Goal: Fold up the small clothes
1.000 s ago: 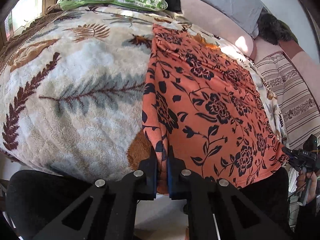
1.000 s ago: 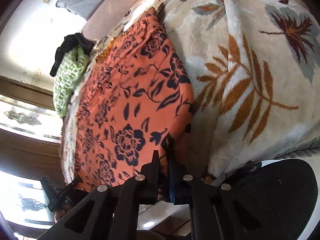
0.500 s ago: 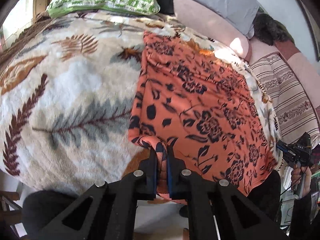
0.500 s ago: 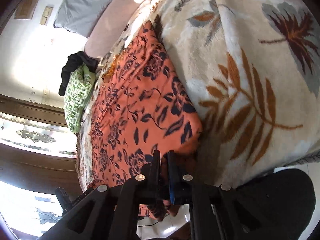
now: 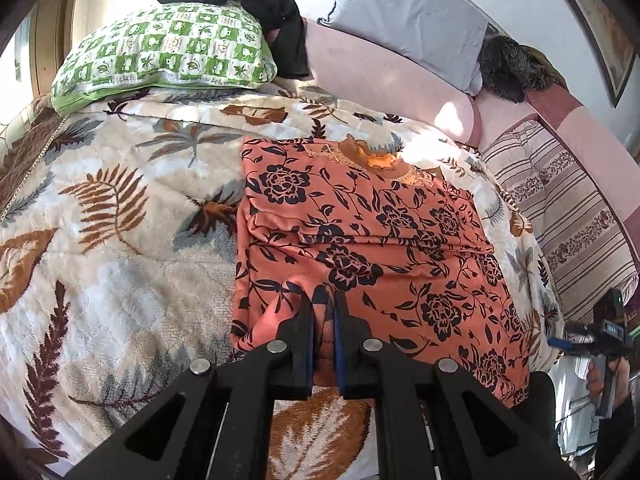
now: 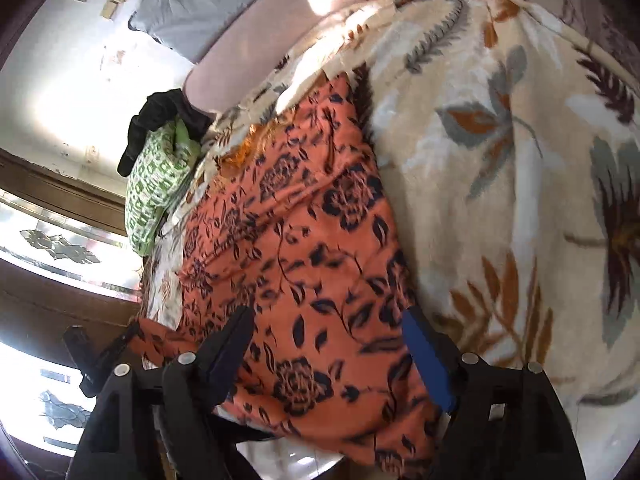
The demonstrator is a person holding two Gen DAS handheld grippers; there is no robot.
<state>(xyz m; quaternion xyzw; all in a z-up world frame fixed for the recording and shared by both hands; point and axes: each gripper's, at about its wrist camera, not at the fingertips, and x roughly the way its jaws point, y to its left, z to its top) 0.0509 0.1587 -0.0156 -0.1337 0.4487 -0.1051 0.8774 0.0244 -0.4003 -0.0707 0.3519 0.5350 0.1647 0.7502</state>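
An orange garment with a dark blue flower print lies on the leaf-patterned blanket, its near part folded up over the rest with the folded edge across the middle. My left gripper is shut on a pinch of the garment's near left part. My right gripper is open wide, its fingers on either side of the garment's near right part, holding nothing. It shows far right in the left wrist view.
A green checked pillow with black cloth on it lies at the bed's head. A grey pillow leans on the pink headboard. A striped cushion lies right. The bed edge is just below the grippers.
Both grippers carried the garment's near edge forward over the rest, making a fold. The right gripper then opened and let go. The left stays shut on the cloth.
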